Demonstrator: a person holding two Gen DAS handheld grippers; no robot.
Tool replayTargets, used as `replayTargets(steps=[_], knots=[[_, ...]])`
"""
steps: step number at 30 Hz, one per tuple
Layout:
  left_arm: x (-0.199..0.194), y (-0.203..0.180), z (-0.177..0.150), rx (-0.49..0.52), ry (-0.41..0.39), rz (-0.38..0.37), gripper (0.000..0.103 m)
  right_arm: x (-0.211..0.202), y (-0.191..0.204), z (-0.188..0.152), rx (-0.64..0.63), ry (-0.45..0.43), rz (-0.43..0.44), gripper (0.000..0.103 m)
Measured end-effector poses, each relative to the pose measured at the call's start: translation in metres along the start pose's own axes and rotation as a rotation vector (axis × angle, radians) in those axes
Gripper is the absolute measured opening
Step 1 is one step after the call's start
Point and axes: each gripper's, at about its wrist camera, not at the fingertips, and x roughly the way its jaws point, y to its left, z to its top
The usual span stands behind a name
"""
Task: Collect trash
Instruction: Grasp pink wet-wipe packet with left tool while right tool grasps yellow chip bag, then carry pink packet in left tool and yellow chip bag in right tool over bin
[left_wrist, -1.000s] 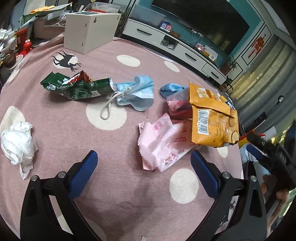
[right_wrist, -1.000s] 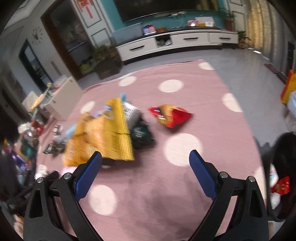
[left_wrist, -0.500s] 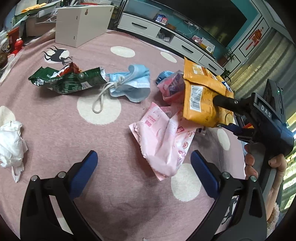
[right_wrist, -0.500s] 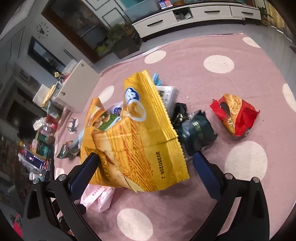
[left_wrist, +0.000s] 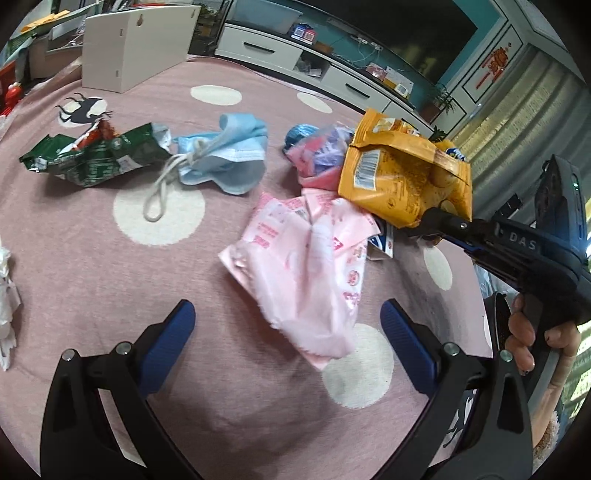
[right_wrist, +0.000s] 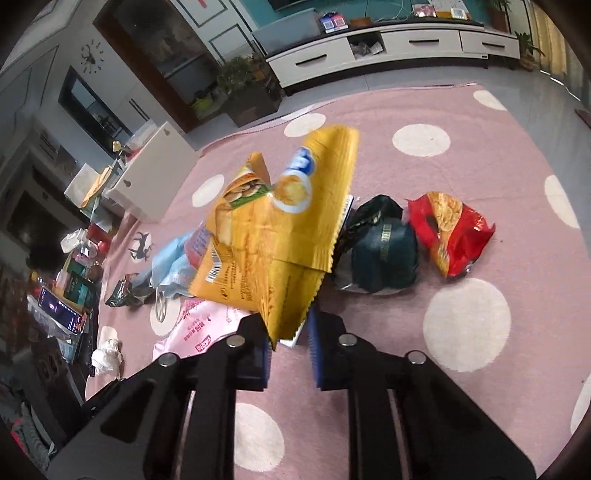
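Observation:
My right gripper (right_wrist: 290, 338) is shut on the lower corner of a yellow chip bag (right_wrist: 277, 236) and holds it off the pink dotted rug (right_wrist: 424, 325). The same bag (left_wrist: 402, 181) and right gripper (left_wrist: 424, 218) show at the right of the left wrist view. My left gripper (left_wrist: 286, 330) is open and empty, just above a pink wrapper (left_wrist: 306, 262). A blue face mask (left_wrist: 225, 162), a green wrapper (left_wrist: 92, 157), and a pink-purple wrapper (left_wrist: 319, 151) lie beyond it. A red chip bag (right_wrist: 450, 232) and a dark green bag (right_wrist: 380, 251) lie right of the yellow bag.
A white box (left_wrist: 133, 48) stands at the rug's far left edge. A white TV cabinet (right_wrist: 391, 48) runs along the back wall. Crumpled white tissue (right_wrist: 107, 354) lies at the rug's left edge, next to clutter (right_wrist: 66, 295) on the floor.
My right gripper has closed on the yellow chip bag's corner and lifted it. The left gripper has moved closer to the pink wrapper and stayed open.

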Motion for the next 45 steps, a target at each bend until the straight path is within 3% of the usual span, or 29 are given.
replayTargets(steps=[1,4,6,8,11,23,35,41,45], knots=[[0.002,-0.002,0.0,0.009,-0.001,-0.002,0.097,-0.003,-0.001,-0.001,0.0,-0.007,-0.001,0.015],[0.009,-0.005,-0.002,0.017,0.015,0.002,0.071,-0.019,-0.005,-0.005,0.009,-0.04,0.006,0.014],[0.013,-0.004,-0.005,0.013,0.025,-0.015,0.045,-0.032,-0.009,-0.008,0.016,-0.065,0.011,0.014],[0.014,-0.005,-0.007,0.021,0.041,-0.017,0.026,-0.045,-0.013,-0.012,0.018,-0.085,0.013,0.014],[0.015,-0.009,-0.009,0.029,0.042,-0.005,0.019,-0.063,-0.017,-0.017,0.013,-0.112,0.009,0.014],[-0.026,-0.054,-0.02,0.141,-0.062,0.047,0.016,-0.121,-0.039,-0.04,0.022,-0.213,-0.02,0.014],[-0.027,-0.122,-0.027,0.23,-0.05,0.014,0.016,-0.178,-0.089,-0.061,0.108,-0.335,-0.114,0.014],[-0.029,-0.159,-0.028,0.266,-0.069,-0.029,0.016,-0.197,-0.115,-0.066,0.172,-0.386,-0.17,0.014],[-0.024,-0.187,-0.032,0.284,-0.062,-0.087,0.016,-0.21,-0.125,-0.073,0.19,-0.418,-0.255,0.014]])
